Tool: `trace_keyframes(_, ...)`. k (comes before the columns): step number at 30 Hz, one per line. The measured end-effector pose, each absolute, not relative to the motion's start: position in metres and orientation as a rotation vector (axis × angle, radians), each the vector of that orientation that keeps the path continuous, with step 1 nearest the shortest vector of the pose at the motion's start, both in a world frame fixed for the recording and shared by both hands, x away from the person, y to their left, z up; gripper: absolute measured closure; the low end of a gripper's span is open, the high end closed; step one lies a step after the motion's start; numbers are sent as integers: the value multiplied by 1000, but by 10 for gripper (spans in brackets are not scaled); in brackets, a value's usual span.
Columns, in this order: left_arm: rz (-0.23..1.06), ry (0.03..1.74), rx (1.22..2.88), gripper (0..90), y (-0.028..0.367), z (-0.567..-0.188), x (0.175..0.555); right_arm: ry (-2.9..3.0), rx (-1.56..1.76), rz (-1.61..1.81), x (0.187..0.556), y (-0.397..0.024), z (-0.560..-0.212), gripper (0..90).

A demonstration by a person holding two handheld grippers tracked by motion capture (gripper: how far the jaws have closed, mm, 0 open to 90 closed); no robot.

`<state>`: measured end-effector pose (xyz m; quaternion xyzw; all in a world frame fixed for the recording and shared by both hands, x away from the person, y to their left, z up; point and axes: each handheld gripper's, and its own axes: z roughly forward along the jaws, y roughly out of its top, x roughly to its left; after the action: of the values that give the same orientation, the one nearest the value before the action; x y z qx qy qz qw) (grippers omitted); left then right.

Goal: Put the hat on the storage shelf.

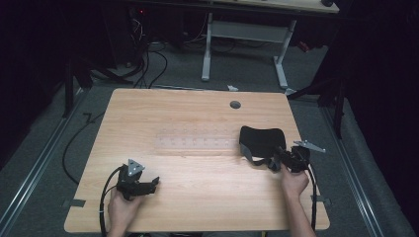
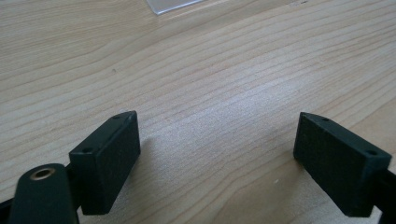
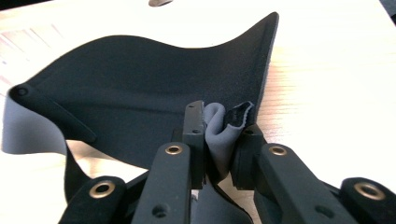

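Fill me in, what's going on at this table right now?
A person works at a wooden table with a handheld gripper in each hand. The right gripper is shut on a bunched grey-and-black edge of a black sleep mask, which lies on the right part of the table with its strap trailing. The left gripper rests low over bare wood near the front left, jaws wide open and holding nothing. A clear plastic sheet lies mid-table.
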<state>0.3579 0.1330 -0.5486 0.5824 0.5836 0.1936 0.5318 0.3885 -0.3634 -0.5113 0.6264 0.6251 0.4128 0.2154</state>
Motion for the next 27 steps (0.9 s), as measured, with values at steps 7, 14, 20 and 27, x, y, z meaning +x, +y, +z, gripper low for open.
trace_keyframes(7,462,1392,1390,151,133,-549,358,1718,1744,1190,385,-365,-511,817)
trace_keyframes(14,463,1390,1393,152,133,-549,358,1707,1732,1227,379,-368,-509,819)
trace_keyframes(20,463,1390,1392,152,133,-549,358,1704,1724,1253,370,-371,-506,820)
trace_keyframes(27,462,1390,1392,152,133,-549,358,1694,1729,1274,362,-376,-504,821)
